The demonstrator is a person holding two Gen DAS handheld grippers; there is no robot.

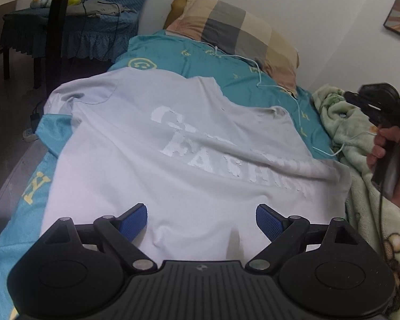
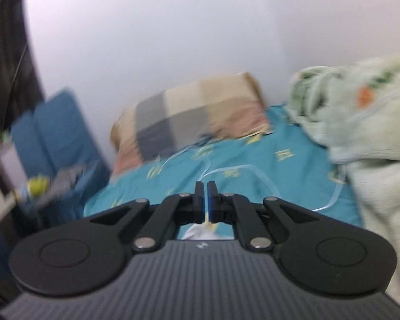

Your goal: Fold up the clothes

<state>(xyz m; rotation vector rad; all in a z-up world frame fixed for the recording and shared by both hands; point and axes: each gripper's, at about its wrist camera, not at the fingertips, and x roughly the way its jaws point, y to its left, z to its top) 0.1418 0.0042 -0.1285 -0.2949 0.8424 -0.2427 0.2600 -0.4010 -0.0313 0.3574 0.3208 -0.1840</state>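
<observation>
Left wrist view: the left gripper [image 1: 201, 220] is hovering with its blue pads [image 1: 136, 221] spread wide, released, just above the near hem of the white T-shirt [image 1: 173, 160]. The T-shirt is lying spread on the bed [image 1: 253, 82], printed side up, with its far edge reaching toward the checked pillow [image 1: 234, 29] and its right edge lying against the green blanket [image 1: 360, 213]. A thin white cable [image 1: 296, 98] is trailing across the teal sheet beyond the shirt, and the right hand [image 1: 392, 165] is showing at the frame's right edge, apart from the fabric.

In the right wrist view, the right gripper [image 2: 206, 200] is clenched, its fingers nearly meeting; a scrap of white showing behind them is too small to confirm as held cloth. That frame is blurred.

Likely faults from here:
- Pinching only the top layer at the hem, causing an uneven fold.
- Snagging the cable when sweeping the far edge.
- Dragging the right edge across the blanket, bunching the shirt.
</observation>
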